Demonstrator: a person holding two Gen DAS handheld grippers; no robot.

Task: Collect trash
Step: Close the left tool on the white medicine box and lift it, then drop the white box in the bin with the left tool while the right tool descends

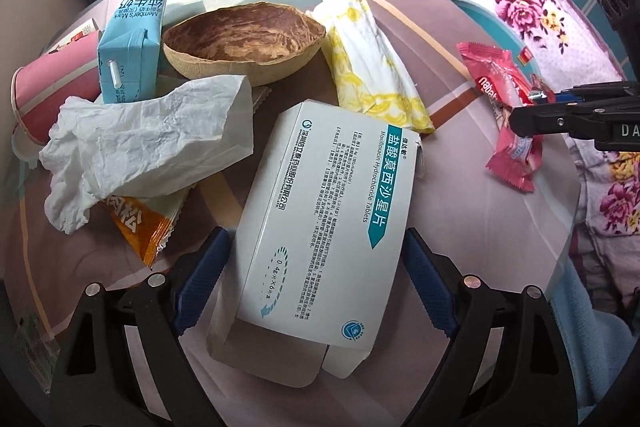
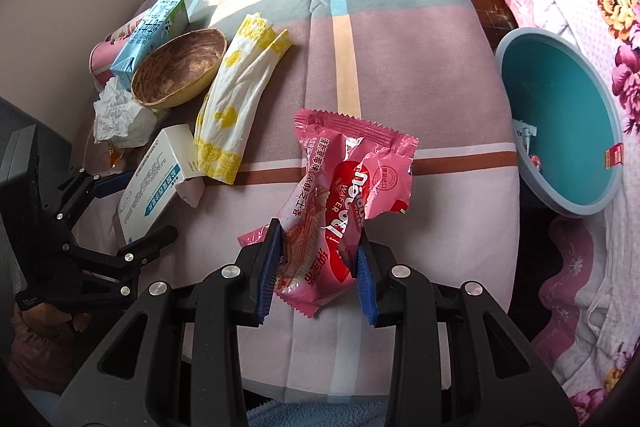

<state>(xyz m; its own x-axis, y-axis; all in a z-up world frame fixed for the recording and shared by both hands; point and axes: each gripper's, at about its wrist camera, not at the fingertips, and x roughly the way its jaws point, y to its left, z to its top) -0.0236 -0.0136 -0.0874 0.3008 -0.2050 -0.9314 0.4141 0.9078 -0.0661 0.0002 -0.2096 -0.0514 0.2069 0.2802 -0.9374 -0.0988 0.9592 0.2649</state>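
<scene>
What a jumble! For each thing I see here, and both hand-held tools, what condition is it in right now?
Left tool: open, astride the pill box.
Right tool: shut on the wafer wrapper.
Pill box: lying flat, end flap open.
Wafer wrapper: torn, crumpled, pinched.
Milk carton: upright, wrapped straw attached.
Shell: hollow, nothing inside.
Paper bag: crumpled.
Napkin: folded.
Basin: tilted, a few scraps inside.

Left wrist view: looks forward and down from close above the medicine box (image 1: 320, 215), toward the trash pile at the table's far left. Right wrist view: set farther right, faces along the striped tablecloth (image 2: 392, 67) toward the teal bin (image 2: 560, 131). Both views share the box, coconut shell (image 1: 244, 41) and pink wafer wrapper (image 2: 344, 203).
</scene>
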